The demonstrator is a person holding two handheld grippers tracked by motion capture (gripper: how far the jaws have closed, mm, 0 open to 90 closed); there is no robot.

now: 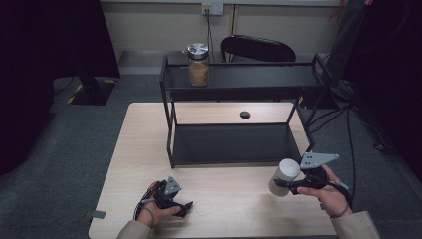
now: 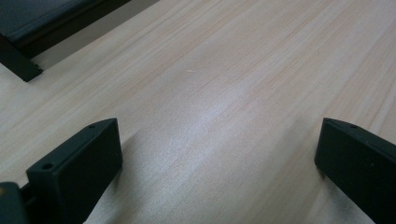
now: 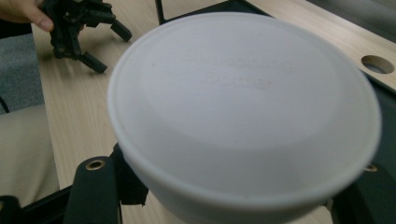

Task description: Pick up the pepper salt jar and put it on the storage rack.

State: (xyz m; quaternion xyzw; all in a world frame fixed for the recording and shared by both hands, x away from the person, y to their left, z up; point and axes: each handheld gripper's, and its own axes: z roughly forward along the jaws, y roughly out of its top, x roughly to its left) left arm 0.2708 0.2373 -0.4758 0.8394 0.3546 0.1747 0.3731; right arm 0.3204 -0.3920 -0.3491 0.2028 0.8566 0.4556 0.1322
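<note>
A white round container [image 1: 284, 176] with a white lid [image 3: 243, 107] is held above the table's right front, and my right gripper [image 1: 287, 185] is shut on its sides. In the right gripper view the lid faces the camera between the two black jaws of my right gripper [image 3: 229, 186]. My left gripper [image 1: 185, 208] rests on the pale wooden table [image 1: 224, 189] at the front left, held by a hand. Its jaws stand wide apart over bare wood, so the left gripper [image 2: 219, 163] is open with nothing between them. The left gripper [image 3: 84, 32] also appears far off in the right gripper view.
A black two-shelf rack [image 1: 239, 79] stands across the back of the table, its lower shelf [image 1: 234, 144] bare. A glass jar [image 1: 198, 64] with a metal lid sits on the top shelf at left. A cable hole [image 1: 244, 115] lies behind it. A black chair [image 1: 259, 49] stands beyond.
</note>
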